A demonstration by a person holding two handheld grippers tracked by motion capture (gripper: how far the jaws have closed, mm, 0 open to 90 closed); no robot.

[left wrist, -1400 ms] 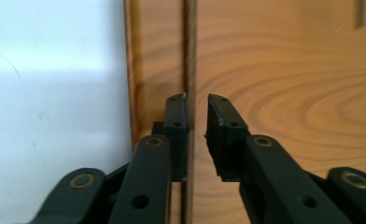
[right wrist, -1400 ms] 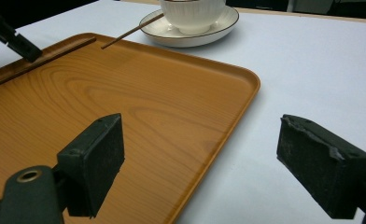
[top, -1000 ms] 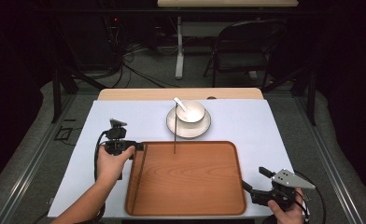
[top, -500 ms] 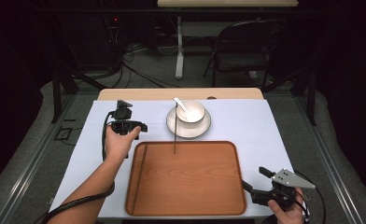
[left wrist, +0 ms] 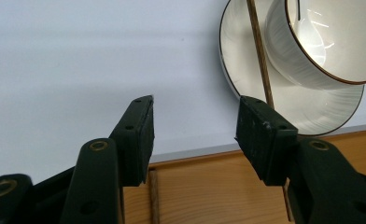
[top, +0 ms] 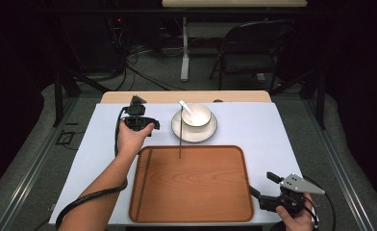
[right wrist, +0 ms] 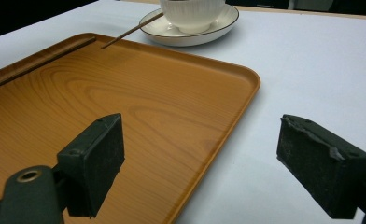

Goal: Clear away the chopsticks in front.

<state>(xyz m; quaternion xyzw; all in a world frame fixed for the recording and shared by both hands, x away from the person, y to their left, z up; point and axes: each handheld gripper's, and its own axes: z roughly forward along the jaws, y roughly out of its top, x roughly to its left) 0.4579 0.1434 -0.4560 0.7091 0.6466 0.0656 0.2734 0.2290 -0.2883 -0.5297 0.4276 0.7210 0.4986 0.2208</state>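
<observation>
The left tongs [top: 148, 126] hover over the white desk [top: 100, 144], just left of the saucer [top: 210, 132], their jaws apart with nothing between them; they have just been opening. A cup [top: 196, 115] with a white spoon [top: 185, 106] in it stands on that saucer, and a thin wooden stick [top: 180, 139] leans from the saucer's rim down into the wooden tray [top: 191, 185] (a second stick [top: 146, 155] lies along the tray's left edge). The right tongs [top: 259, 185] rest by the tray's near right corner, wide and empty.
</observation>
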